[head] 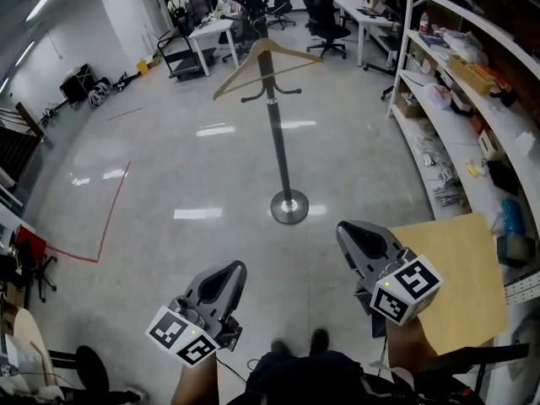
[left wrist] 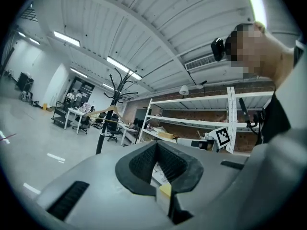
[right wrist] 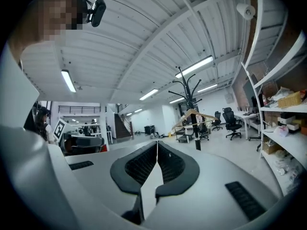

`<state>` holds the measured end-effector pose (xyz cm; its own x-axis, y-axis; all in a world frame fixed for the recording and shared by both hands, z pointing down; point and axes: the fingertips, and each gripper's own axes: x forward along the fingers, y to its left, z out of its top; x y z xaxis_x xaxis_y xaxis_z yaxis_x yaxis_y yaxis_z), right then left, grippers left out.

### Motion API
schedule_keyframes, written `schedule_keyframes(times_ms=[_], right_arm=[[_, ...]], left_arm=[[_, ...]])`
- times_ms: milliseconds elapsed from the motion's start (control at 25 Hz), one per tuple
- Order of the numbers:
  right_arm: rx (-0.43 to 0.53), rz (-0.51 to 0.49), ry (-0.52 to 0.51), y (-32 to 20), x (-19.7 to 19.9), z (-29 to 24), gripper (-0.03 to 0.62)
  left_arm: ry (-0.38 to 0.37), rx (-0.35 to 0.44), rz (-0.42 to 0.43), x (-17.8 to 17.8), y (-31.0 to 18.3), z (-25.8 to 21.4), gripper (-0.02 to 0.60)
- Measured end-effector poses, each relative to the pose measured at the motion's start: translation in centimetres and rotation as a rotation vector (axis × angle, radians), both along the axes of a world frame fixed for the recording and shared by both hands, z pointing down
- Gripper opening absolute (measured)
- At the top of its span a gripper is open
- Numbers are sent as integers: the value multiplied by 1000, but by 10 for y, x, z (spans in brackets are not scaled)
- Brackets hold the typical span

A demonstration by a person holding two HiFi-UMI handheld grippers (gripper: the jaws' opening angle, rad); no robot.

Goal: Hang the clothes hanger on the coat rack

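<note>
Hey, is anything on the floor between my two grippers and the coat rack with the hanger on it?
Nothing visible. Bare floor lies between the left gripper, the right gripper and the coat rack, where the hanger already hangs. The shelves stand off to the right.

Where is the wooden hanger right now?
Head view, top centre: the wooden hanger hangs on the black coat rack, out on the open floor left of the white shelving.
</note>
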<state>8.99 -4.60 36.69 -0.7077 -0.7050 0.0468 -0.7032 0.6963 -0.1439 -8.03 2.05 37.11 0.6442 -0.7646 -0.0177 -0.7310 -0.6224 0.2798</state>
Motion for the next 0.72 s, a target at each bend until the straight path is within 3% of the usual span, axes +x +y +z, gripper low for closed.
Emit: schedule_keyframes(times_ms=[160, 520, 720], right_arm=[[-1, -2, 14, 40, -10, -2, 8], [-23, 37, 46, 175, -73, 11, 8], [-47, 74, 45, 235, -80, 12, 8]], left_arm=[[-8, 24, 1, -8, 42, -7, 0], [48, -25, -13, -83, 165, 27, 0], [40, -25, 21, -90, 219, 26, 0]])
